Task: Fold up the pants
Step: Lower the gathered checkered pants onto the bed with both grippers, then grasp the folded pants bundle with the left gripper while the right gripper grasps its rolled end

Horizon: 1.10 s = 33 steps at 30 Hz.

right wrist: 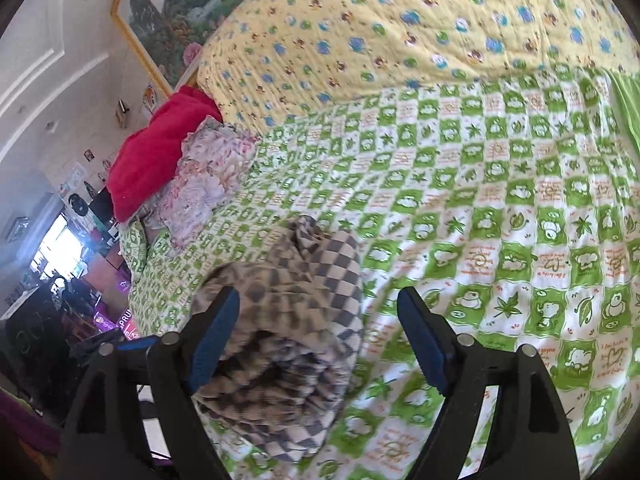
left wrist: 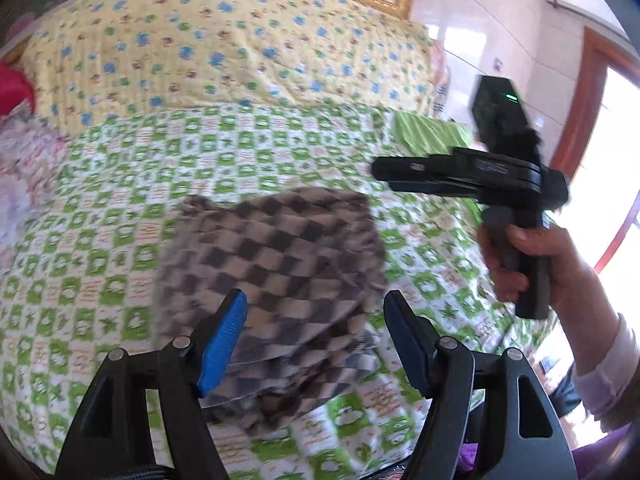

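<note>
At the far left of the bed, a red cushion [right wrist: 154, 152] and a pale floral cloth [right wrist: 204, 184] are piled against the edge, with the room's clutter dropping away below them. Just right of that pile, the green-and-white checked sheet [right wrist: 500, 208] begins and runs wide across the mattress.

The pants [left wrist: 276, 292], a brown and beige checkerboard fabric, lie on this sheet folded into a thick, layered bundle; their near edge sits close to the front edge of the bed, and their far edge ends well short of the yellow quilt [left wrist: 224, 40] heaped along the back. In the left wrist view the left gripper [left wrist: 316, 312] hangs over the bundle with its jaws spread wide, the blue pad on one side and the dark pad on the other, nothing between them. In the right wrist view the right gripper [right wrist: 318, 312] is likewise spread apart and empty, its left finger over the pants' right edge and its right finger over bare sheet.

Right of the bundle, the sheet lies bare through to the green striped border [right wrist: 626, 96]. Farther right in the left view, the right hand [left wrist: 520, 264] holds its tool up above the sheet, apart from the fabric, before a bright window [left wrist: 616, 184].
</note>
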Each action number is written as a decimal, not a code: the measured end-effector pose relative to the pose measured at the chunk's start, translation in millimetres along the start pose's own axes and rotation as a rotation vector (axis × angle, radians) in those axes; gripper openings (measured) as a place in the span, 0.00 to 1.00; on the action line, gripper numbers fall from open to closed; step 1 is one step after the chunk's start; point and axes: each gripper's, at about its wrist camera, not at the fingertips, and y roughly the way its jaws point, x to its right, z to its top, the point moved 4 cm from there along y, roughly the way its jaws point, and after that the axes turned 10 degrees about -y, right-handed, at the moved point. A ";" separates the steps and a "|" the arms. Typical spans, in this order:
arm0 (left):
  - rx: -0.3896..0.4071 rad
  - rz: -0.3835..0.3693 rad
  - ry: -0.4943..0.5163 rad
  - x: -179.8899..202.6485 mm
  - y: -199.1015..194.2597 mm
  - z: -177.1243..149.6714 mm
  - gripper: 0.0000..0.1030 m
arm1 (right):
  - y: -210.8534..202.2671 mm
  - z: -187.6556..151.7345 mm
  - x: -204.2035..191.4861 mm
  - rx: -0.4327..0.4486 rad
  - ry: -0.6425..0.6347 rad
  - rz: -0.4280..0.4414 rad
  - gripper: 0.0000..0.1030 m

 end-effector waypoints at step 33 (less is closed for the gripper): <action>-0.008 0.107 -0.311 -104.0 -8.8 20.3 0.78 | -5.9 -23.8 -54.9 0.058 0.157 -0.112 0.96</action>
